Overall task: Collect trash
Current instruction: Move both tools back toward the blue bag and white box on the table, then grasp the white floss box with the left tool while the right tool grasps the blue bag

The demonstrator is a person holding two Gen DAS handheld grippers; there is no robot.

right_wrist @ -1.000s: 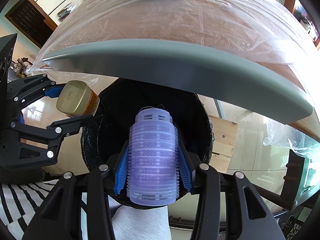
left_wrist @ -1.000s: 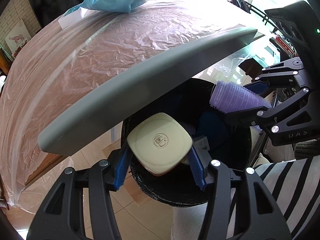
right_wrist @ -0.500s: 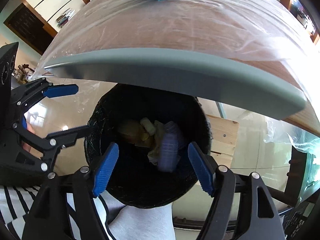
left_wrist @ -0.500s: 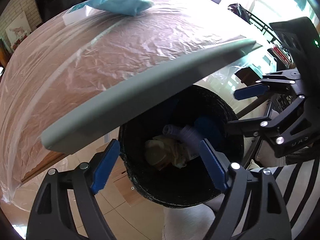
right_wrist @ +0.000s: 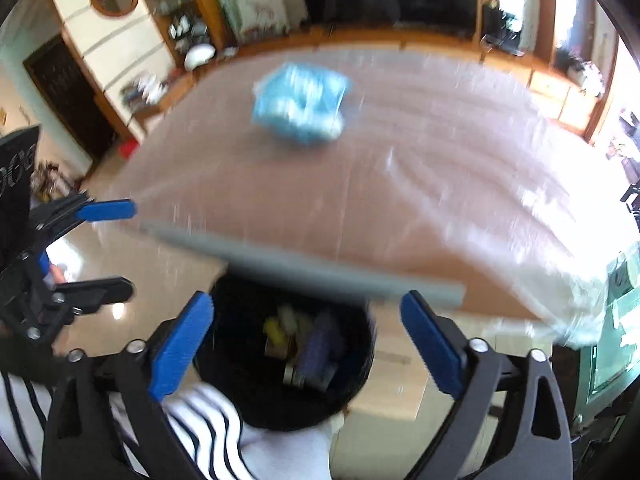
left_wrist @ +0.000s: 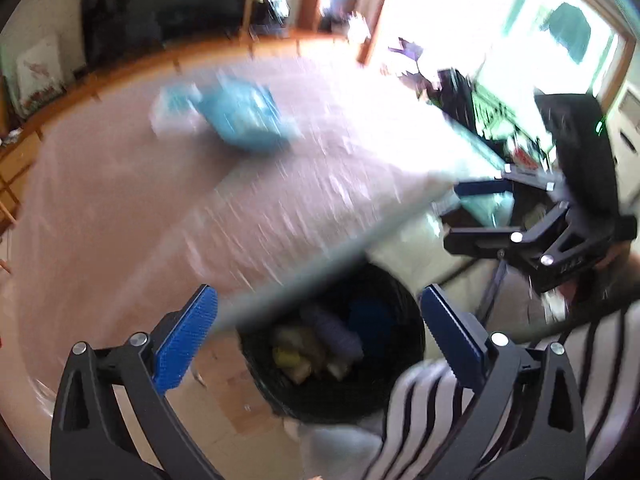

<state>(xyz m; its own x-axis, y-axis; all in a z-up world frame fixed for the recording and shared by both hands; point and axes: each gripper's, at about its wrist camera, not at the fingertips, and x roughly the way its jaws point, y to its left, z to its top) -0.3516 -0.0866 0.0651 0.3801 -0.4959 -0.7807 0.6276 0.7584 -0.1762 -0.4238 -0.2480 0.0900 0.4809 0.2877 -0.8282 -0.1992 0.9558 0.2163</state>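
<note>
Below, in the left wrist view, the left gripper (left_wrist: 318,312) has its jaws opening wide with nothing between the blue pads (left_wrist: 184,342); the black trash bin (left_wrist: 412,344) sits on the floor beneath and just beyond them, under the grey edge of the tabletop (left_wrist: 120,208). Inside the bin lie a purple roller (left_wrist: 332,330) and some yellowish scraps, blurred. Farther off on the plastic-covered tabletop rests a blue bag (left_wrist: 244,118), well apart from both grippers. To the right of that view the right gripper (left_wrist: 478,210) hangs beside the bin's far side, its jaws also opening and empty. In the right wrist view the bin again lies beneath the spread pads (right_wrist: 182,344), with the blue bag up the tabletop beyond. A striped sleeve (right_wrist: 208,432) shows at the bottom.
</note>
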